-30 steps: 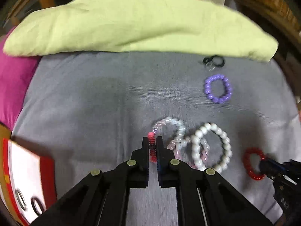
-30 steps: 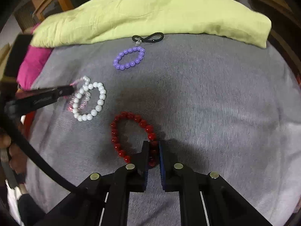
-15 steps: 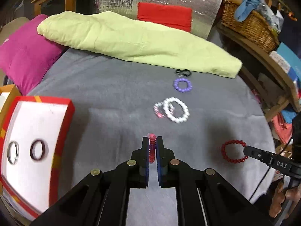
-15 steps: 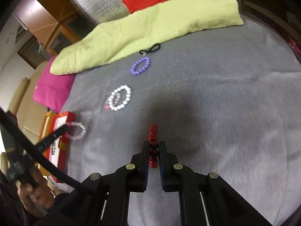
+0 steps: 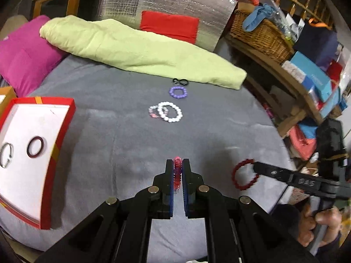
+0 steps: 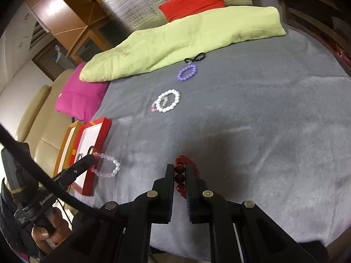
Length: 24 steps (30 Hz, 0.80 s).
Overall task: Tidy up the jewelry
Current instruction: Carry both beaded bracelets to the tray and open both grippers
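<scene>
Left tool (image 5: 177,171), right tool (image 6: 180,175): both clamped.

Silver metal ring (image 5: 6,158) in red-rimmed white tray (image 5: 63,131), cut by frame edge; translucent pink beaded bracelet (image 5: 177,173), mostly hidden between left gripper (image 5: 177,164) fingers.

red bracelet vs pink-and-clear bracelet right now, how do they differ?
The red bracelet is one dark red colour; the pink-and-clear bracelet mixes pink and pale clear beads. The red one hangs from the right claw, the pink-and-clear one from the left claw, which is closer to the red box. Both are bead loops, pinched and lifted off the grey blanket.
</scene>
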### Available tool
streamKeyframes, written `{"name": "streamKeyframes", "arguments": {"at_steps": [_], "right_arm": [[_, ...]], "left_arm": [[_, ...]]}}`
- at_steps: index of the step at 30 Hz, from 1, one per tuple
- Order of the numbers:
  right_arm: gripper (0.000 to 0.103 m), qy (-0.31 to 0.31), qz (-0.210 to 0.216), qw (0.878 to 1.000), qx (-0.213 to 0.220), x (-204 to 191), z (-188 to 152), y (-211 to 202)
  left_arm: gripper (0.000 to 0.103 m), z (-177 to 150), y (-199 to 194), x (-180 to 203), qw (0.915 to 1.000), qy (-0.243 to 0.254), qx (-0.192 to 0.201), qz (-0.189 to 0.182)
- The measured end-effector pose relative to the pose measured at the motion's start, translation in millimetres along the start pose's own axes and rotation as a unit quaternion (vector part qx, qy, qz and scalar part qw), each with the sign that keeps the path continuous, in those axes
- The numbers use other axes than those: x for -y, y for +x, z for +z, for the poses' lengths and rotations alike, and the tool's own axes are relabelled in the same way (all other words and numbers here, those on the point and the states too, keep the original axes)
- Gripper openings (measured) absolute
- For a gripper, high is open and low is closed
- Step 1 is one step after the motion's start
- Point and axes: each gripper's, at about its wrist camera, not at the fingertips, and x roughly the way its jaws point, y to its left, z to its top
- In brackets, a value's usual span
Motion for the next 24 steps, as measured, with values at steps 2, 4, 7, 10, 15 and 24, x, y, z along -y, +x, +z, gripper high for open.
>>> {"name": "streamKeyframes", "arguments": {"at_steps": [2,4,7,10,15,24], "right_arm": [[0.010,-0.004,0.004,1.000,-0.003,-3.3,-3.0,1.8],[0.010,-0.006,0.010,1.000,-0.005,-6.4,-5.7,4.1],[0.010,-0.008,0.018,1.000,-0.007,-10.1,-8.2,6.5],[0.010,-0.011,0.023,1.000,-0.008,-13.9,-9.6,8.6],[0.010,-0.020,0.026,0.999,-0.012,-20.6,-10.4,11.6],[0.010,-0.052,0.018,0.998,-0.029,-52.5,-9.3,27.0]], "left_arm": [[0.007,-0.3,-4.9,-4.4,0.9998,-0.012,0.002,-0.016],[0.007,0.7,-9.0,-9.3,0.9994,-0.024,0.004,-0.026],[0.007,2.3,-13.2,-16.6,0.9987,-0.039,0.007,-0.033],[0.007,2.5,-15.7,-20.9,0.9990,-0.041,0.013,-0.011],[0.007,-0.2,-12.9,-29.5,0.9968,-0.036,0.016,0.070],[0.007,-2.4,-29.8,-69.8,0.9901,-0.071,0.034,0.116]]}}
